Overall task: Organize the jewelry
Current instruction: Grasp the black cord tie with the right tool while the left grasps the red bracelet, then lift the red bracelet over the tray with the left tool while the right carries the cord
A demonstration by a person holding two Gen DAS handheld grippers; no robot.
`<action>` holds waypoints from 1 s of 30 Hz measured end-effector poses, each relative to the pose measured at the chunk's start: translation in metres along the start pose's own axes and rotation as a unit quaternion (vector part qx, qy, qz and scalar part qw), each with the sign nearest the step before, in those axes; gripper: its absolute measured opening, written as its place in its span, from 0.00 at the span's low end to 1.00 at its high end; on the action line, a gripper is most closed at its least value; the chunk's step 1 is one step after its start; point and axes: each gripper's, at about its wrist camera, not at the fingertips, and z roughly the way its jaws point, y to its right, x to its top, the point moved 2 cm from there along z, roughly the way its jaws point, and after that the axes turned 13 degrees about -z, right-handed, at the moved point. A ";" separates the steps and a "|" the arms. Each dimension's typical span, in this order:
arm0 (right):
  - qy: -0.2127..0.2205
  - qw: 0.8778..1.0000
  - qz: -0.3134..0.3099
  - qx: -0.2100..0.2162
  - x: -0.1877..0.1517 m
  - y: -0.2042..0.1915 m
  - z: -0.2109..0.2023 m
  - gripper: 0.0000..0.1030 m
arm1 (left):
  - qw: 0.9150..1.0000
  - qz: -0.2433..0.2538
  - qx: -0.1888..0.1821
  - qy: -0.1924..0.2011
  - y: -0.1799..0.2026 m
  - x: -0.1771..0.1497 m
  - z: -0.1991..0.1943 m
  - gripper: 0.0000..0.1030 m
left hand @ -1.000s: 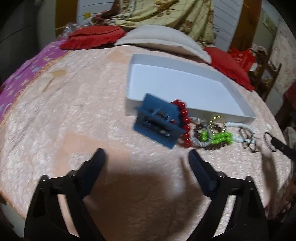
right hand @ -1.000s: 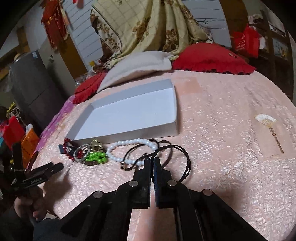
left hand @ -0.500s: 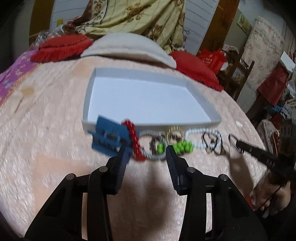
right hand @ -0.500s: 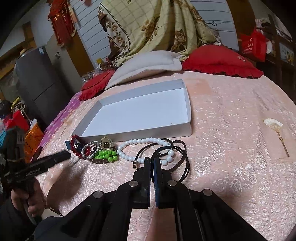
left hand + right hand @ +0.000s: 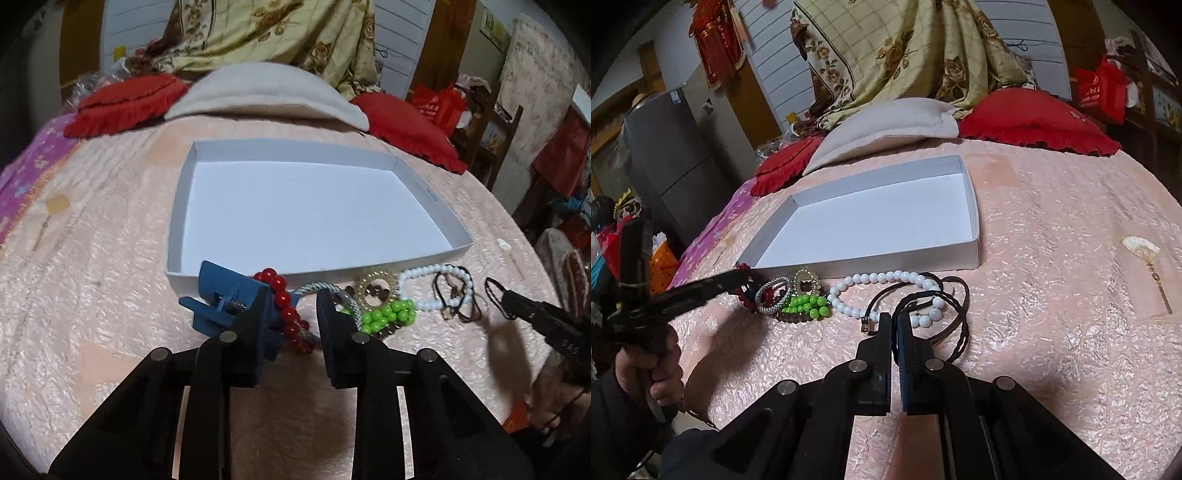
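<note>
An empty white tray (image 5: pixel 184 206) (image 5: pixel 973 236) lies on the pink bedspread. Along its near wall lies a row of jewelry: a blue hair clip (image 5: pixel 225 302), a red bead bracelet (image 5: pixel 284 306) (image 5: pixel 744 267), a silver rope bracelet (image 5: pixel 314 290) (image 5: pixel 768 295), a gold ring piece (image 5: pixel 375 290), green beads (image 5: pixel 388 314) (image 5: pixel 807 304), a white bead necklace (image 5: pixel 428 288) (image 5: pixel 886 278) and black cords (image 5: pixel 458 306) (image 5: pixel 956 314). My left gripper (image 5: pixel 291 317) is open, its fingers straddling the red bracelet beside the clip. My right gripper (image 5: pixel 894 321) is shut, its tip over a black cord.
Red cushions (image 5: pixel 129 101) (image 5: pixel 1034 122) and a beige pillow (image 5: pixel 266 92) lie behind the tray, with a floral blanket (image 5: pixel 908 48) beyond. A small fan-shaped charm (image 5: pixel 1141 251) lies on the bedspread to the right. The bed's edge is near the person's hand (image 5: pixel 661 358).
My left gripper has come down and forward to the jewelry row and its fingers have narrowed around the red bracelet. My right gripper has stayed shut and edged closer to the black cords.
</note>
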 end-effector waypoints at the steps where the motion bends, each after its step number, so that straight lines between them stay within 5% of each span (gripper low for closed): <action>1: 0.001 1.000 0.001 0.000 0.000 0.000 0.000 0.03 | 1.000 -0.001 0.007 0.001 0.000 0.000 0.000 0.21; 6: 0.006 1.000 0.003 0.001 0.001 0.001 -0.002 0.02 | 1.000 -0.011 0.007 0.005 -0.003 -0.002 -0.002 0.07; 17: 0.025 1.000 0.002 -0.008 0.004 0.003 -0.010 0.02 | 0.997 -0.013 -0.077 0.024 0.010 0.013 -0.041 0.07; 30: 0.058 0.998 -0.005 -0.009 0.008 -0.002 -0.027 0.02 | 0.995 0.000 -0.088 0.046 0.021 0.018 -0.079 0.07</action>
